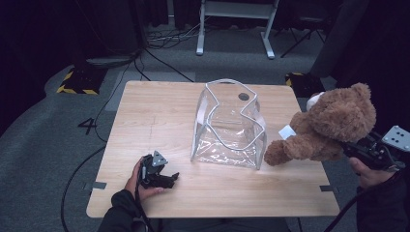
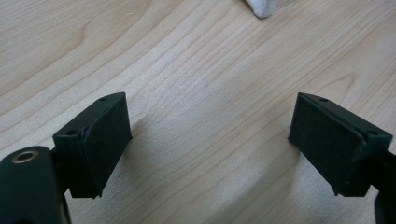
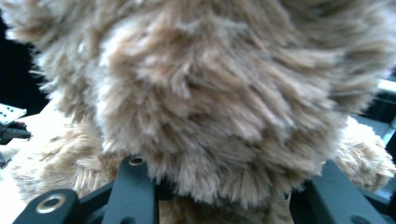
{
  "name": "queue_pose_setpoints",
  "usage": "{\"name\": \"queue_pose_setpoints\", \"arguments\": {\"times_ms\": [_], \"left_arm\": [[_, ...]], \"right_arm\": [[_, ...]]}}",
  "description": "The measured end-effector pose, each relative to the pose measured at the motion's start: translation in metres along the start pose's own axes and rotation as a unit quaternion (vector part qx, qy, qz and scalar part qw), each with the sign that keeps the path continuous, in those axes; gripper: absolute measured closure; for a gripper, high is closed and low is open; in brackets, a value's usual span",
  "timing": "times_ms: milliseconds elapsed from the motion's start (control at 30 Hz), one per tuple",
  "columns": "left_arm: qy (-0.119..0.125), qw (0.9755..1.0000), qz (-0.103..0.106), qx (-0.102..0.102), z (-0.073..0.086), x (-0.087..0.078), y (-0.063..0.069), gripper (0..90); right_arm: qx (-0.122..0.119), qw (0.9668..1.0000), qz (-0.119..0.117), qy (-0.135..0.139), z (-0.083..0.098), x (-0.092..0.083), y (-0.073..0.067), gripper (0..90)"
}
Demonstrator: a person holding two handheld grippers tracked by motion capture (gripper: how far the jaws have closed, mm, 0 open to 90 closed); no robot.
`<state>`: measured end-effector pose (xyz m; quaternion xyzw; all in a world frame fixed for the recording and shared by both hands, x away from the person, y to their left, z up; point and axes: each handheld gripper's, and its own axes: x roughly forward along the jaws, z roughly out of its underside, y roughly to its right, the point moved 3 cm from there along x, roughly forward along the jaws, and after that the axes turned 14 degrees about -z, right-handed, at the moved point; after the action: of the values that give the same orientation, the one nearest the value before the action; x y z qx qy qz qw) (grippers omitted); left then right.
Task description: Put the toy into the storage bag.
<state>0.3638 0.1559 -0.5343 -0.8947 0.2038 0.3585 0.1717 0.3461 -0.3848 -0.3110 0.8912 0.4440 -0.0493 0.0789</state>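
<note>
Brown plush takes up most of the right gripper view: the teddy bear is clamped between the black jaws of the right gripper, its fur bulging over them so that the pads themselves are hidden. In the high view the right gripper sits at the table's right edge, held by the person's right hand, with the grey three-cornered plate on its top. The bear hangs clear of the wooden table, tilted over to one side — its head up and to the right, one paw stretched out to the left and reaching close to the lower right corner of the clear plastic bag. A white tag shows on the bear's near side.

The bag stands upright in the middle of the table, its mouth open, with white piping along its edges and its handles folded down across the opening.

At the near left of the table the left gripper rests low over the wood in the person's left hand, well apart from the bag. In the left gripper view its jaws stand wide apart with bare tabletop between them — nothing held. A small white rounded piece shows at the top edge of that view; what it is I cannot tell.
</note>
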Motion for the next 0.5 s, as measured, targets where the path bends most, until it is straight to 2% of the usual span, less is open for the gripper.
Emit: {"name": "queue_pose_setpoints", "arguments": {"times_ms": [233,500], "left_arm": [[0.0,1.0,0.0,0.0,0.0,0.0,0.0,12.9],[0.0,1.0,0.0,0.0,0.0,0.0,0.0,12.8]], "right_arm": [[-0.023,0.9997,0.002,0.007,-0.032,0.003,0.003,58.0],[-0.037,0.9991,-0.002,0.021,-0.067,0.007,0.005,58.0]]}}
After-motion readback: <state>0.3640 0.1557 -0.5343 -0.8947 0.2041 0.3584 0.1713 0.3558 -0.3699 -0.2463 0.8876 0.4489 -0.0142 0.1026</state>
